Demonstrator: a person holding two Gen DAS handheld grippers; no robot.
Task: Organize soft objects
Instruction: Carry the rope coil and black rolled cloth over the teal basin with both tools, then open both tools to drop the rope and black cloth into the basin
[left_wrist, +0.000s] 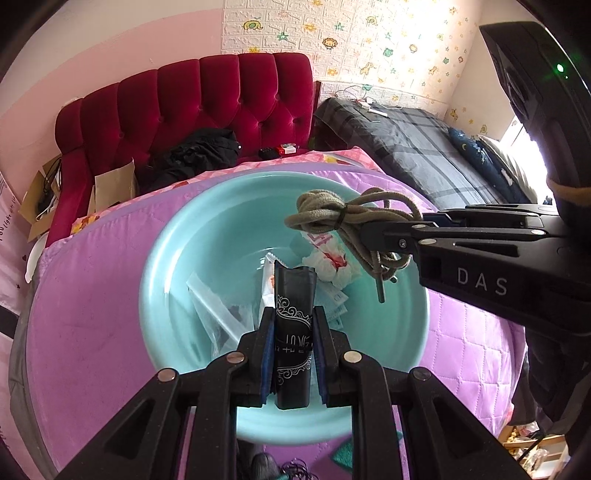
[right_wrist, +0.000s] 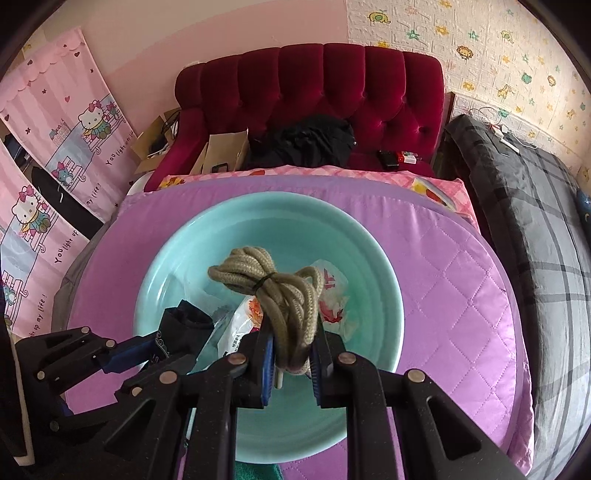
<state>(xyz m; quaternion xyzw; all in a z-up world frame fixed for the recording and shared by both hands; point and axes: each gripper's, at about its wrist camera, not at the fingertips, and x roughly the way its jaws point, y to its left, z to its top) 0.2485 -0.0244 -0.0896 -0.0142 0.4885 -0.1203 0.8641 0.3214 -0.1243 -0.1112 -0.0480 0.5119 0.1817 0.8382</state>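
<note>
While both tongs grip loads, basin (right_wrist: 384, 280) rim lies clear below

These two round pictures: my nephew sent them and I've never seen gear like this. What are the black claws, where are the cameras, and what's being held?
No robot here: a person holds a two-finger clamp in each hand, with a wide-angle camera on each looking along its fingers. That is why the pictures are round and bent.

The left camera's picture shows the left gripper shut on a black tube. The right gripper is shut on a tied rope bundle.

Both hang over a teal basin standing on a purple quilt. In the basin lie clear plastic packets and a white-and-red wrapper.
</note>
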